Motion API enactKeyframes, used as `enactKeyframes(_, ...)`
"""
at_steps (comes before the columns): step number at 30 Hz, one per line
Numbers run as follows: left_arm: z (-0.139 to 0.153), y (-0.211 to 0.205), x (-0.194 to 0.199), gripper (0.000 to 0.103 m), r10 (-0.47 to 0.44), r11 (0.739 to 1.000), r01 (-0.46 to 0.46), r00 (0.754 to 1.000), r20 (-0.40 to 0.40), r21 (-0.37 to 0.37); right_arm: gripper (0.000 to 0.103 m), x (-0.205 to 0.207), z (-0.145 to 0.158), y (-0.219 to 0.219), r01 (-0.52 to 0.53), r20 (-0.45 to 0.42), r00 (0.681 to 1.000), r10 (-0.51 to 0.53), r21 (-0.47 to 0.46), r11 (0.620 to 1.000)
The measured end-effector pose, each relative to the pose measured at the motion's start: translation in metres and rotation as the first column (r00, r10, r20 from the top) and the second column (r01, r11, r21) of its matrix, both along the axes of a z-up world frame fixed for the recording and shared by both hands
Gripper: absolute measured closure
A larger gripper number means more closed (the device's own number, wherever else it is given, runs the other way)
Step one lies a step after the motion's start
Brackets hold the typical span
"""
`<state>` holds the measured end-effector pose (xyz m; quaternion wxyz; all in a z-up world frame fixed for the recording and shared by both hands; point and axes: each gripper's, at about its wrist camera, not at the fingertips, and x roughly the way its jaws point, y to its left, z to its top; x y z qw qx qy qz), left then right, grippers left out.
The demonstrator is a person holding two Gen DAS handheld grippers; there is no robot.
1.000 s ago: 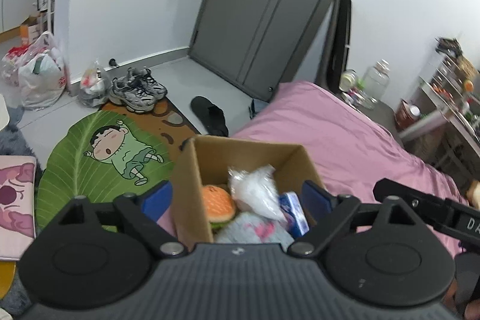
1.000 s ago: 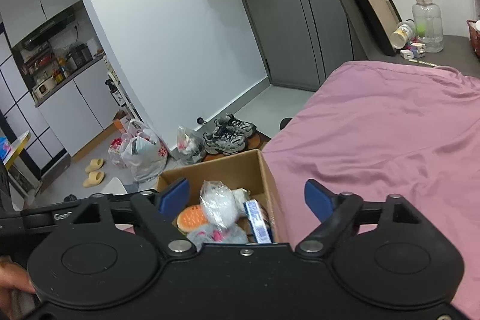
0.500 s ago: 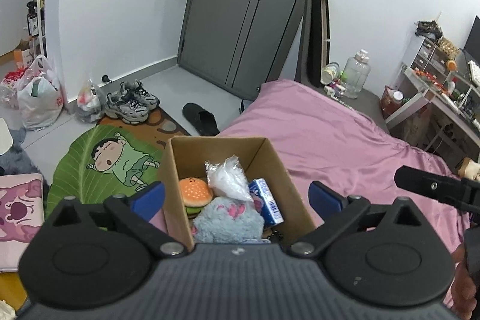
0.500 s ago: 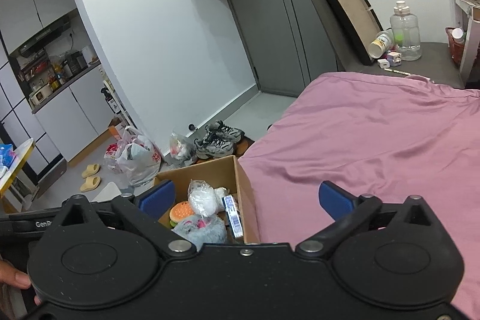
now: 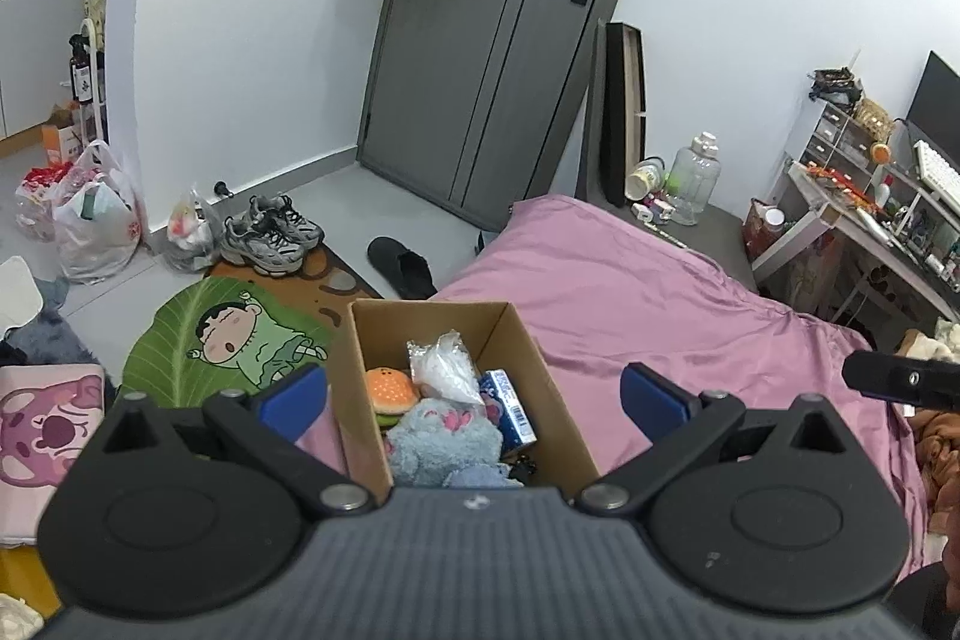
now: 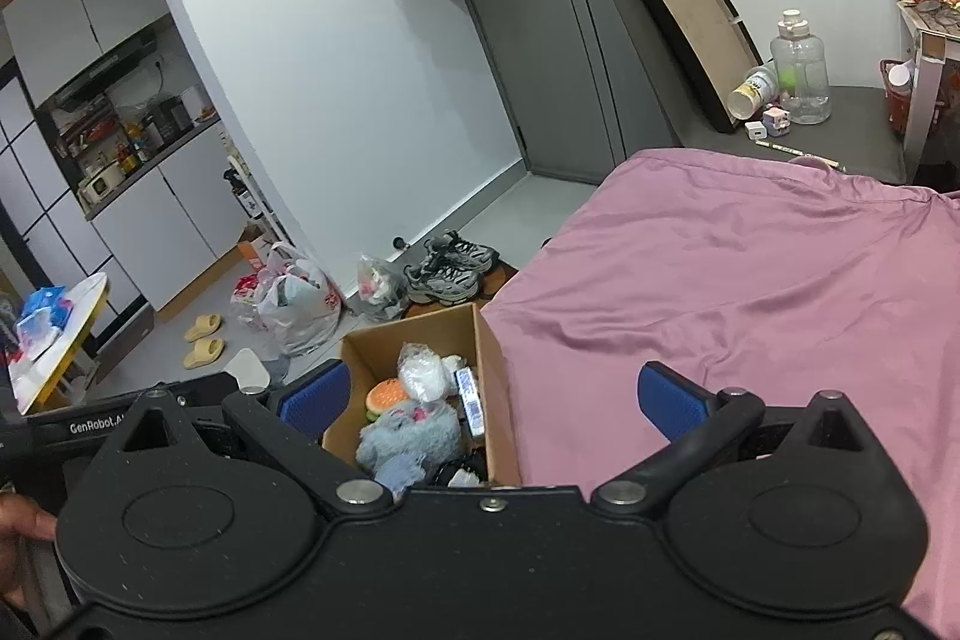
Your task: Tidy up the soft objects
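Crowding the floor beyond the cardboard box (image 5: 441, 334): sneakers (image 5: 270, 235), plastic bags (image 5: 96, 220), slipper (image 5: 402, 265).

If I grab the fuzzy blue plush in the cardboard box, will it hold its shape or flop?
The fuzzy blue plush looks soft and slumped against the cardboard box wall, so it will probably squash and droop. It likely weighs little for its bulk. Its shaggy pile should resist slipping.

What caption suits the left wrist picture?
Open left claw above a cardboard box of soft toys at the corner of a pink bed.
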<state>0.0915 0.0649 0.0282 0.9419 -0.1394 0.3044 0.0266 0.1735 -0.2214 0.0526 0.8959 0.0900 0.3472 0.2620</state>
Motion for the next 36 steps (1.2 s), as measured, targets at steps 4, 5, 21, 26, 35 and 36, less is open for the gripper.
enactKeyframes(4, 0.009, -0.006, -0.016, 0.000, -0.003, 1.000, 0.003, 1.000, 0.009, 0.009, 0.000, -0.016, 0.008, -0.005, -0.034, 0.014, 0.999, 0.035, -0.020, 0.999)
enactKeyframes(5, 0.012, -0.008, -0.020, 0.000, -0.008, 1.000, 0.008, 1.000, 0.009, 0.016, 0.000, -0.019, 0.010, -0.007, -0.046, 0.016, 0.999, 0.046, -0.017, 0.999)
enactKeyframes(21, 0.027, -0.034, -0.073, 0.000, -0.017, 0.999, 0.017, 1.000, -0.027, 0.031, 0.000, -0.054, 0.019, -0.026, -0.093, -0.004, 0.996, 0.094, 0.023, 0.995)
enactKeyframes(26, 0.023, -0.041, -0.083, 0.000, -0.035, 0.999, 0.036, 0.998, -0.044, 0.008, 0.000, -0.062, 0.020, -0.029, -0.106, -0.001, 0.994, 0.106, 0.024, 0.994)
enactKeyframes(35, 0.021, -0.053, -0.092, 0.000, -0.038, 0.999, 0.040, 0.997, -0.061, 0.024, 0.000, -0.074, 0.022, -0.035, -0.126, 0.003, 0.992, 0.126, 0.020, 0.992)
enactKeyframes(36, 0.021, -0.054, -0.092, 0.000, -0.037, 0.999, 0.038, 0.997, -0.062, 0.022, 0.000, -0.076, 0.022, -0.035, -0.124, 0.005, 0.992, 0.124, 0.013, 0.992)
